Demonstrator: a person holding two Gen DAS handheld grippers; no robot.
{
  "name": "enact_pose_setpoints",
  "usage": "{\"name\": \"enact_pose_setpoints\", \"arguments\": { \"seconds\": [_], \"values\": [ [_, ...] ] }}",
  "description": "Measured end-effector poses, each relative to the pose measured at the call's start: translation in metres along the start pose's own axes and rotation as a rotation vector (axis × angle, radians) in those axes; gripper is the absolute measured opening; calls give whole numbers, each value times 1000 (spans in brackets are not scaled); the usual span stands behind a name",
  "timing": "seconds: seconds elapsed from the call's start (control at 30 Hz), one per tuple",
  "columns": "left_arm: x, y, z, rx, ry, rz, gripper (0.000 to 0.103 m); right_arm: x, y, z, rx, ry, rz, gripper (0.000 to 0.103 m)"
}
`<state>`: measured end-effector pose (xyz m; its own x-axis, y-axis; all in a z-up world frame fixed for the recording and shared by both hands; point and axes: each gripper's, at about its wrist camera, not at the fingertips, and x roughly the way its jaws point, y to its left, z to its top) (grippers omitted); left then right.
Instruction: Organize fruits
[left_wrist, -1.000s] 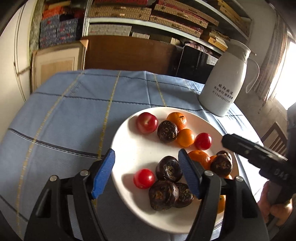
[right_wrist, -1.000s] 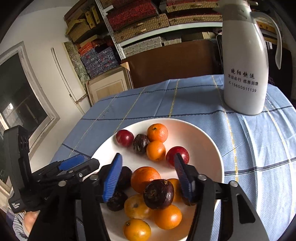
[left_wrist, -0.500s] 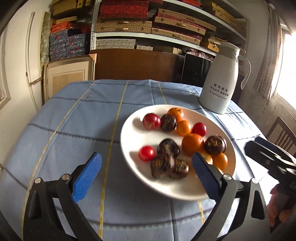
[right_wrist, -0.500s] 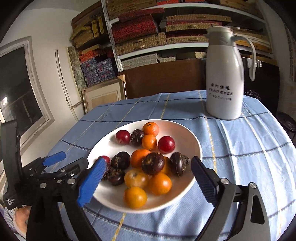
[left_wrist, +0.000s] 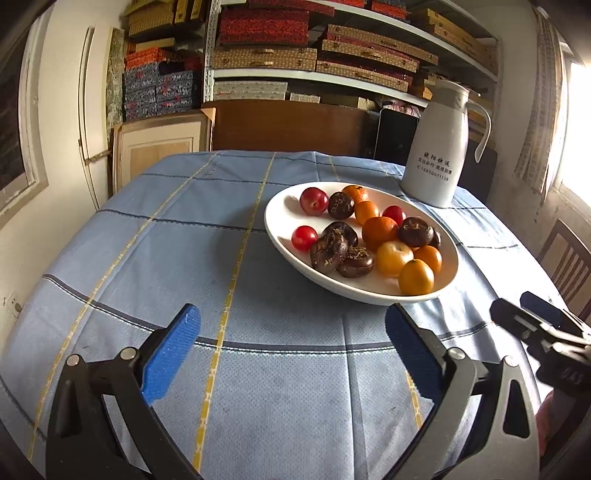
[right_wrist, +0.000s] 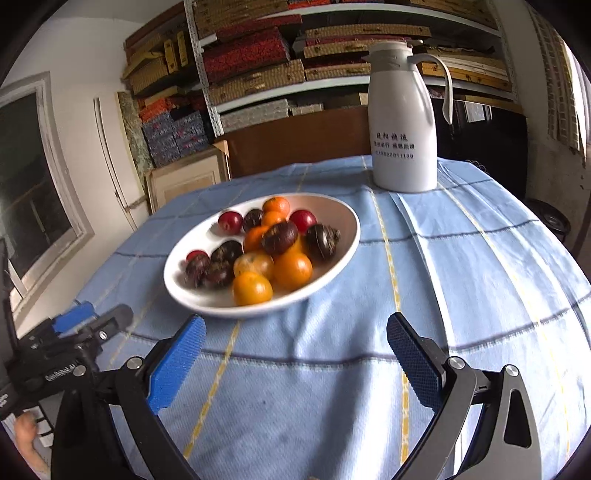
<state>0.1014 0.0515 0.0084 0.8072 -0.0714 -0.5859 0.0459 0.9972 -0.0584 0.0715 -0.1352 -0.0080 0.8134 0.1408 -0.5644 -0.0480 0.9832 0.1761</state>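
Fruits (left_wrist: 373, 232) heaping a white oval plate (left_wrist: 280, 206) on blue checked tablecloth (left_wrist: 155, 258), right of centre in the left view, long axis slanting toward lower right. Behind, white jug (right_wrist: 402, 122) bearing black Chinese characters, phone number partly legible. Left gripper (left_wrist: 291, 347) and right gripper (right_wrist: 295, 350) gaping wide, gripping nothing.

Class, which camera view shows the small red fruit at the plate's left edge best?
The left wrist view: the small red fruit sits sharp and unobstructed. In the right wrist view it is blurred and partly hidden behind dark fruit.
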Motion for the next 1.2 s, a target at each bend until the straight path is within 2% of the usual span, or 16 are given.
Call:
{"name": "enact_pose_setpoints", "arguments": {
  "seconds": [0.13, 0.43, 0.57, 0.87, 1.03, 1.2],
  "values": [
    [-5, -4, -1, 26, -13, 13, 98, -4, 3, -1, -22, -30, -17, 99],
    [-10, -7, -1, 30, -38, -21, 98, -4, -1, -1, -2, -25, 4, 99],
    [-8, -6, 0, 26, -29, -8, 98, -4, 2, -2, -14, -26, -1, 99],
    [-10, -3, 0, 5, -35, -42, 98, -6, 2, -2, -19, -36, 4, 99],
    [-7, -5, 0, 21, -22, -14, 98, -7, 3, -4, -25, -35, 4, 99],
    [-7, -7, 1, 23, -14, -36, 98, -7, 3, -4, -26, -33, 4, 99]
  ]
}}
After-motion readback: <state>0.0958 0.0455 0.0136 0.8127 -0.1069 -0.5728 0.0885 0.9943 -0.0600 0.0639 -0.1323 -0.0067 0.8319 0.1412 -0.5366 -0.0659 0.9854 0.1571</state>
